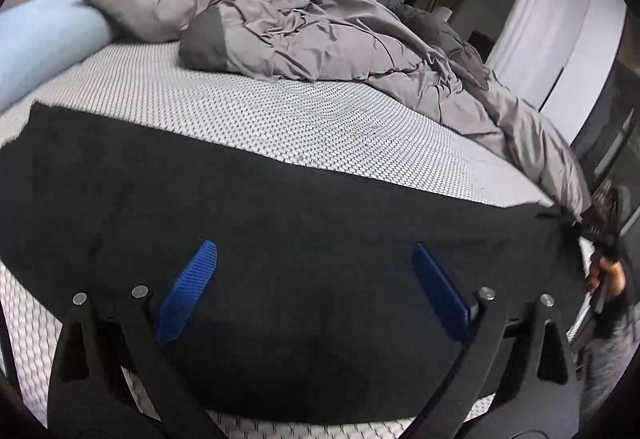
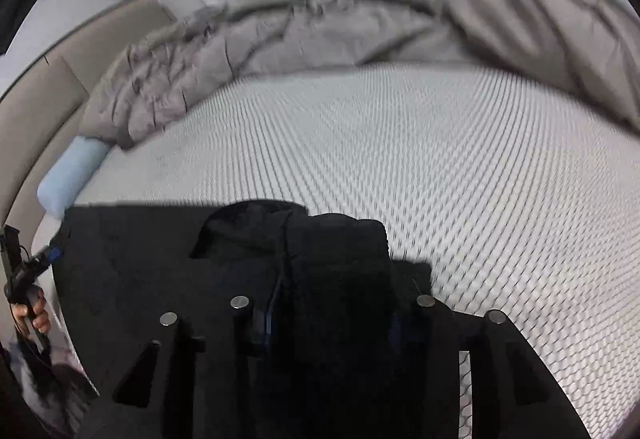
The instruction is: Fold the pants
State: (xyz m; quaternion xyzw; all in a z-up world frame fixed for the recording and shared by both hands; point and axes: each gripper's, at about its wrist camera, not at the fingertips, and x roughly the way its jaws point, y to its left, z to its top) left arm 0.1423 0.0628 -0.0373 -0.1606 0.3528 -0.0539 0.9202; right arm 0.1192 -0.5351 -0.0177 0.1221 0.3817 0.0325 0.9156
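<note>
In your left wrist view, the black, matte fabric pants (image 1: 280, 207) lie spread flat in a wide band across the white honeycomb-textured mattress (image 1: 280, 119), filling the frame from 9 to 3 o'clock. Your left gripper (image 1: 316, 287) hovers over them with its blue ribbed pads (image 1: 186, 291) wide apart, nothing between. The crumpled grey duvet (image 1: 320, 39) is heaped at 12 o'clock.

In your right wrist view, which is blurred, the pants bunch into a raised dark fold (image 2: 296, 247) at 6 o'clock. Your right gripper (image 2: 332, 315) is clamped on that fold. The mattress (image 2: 400, 159) stretches beyond it.
</note>
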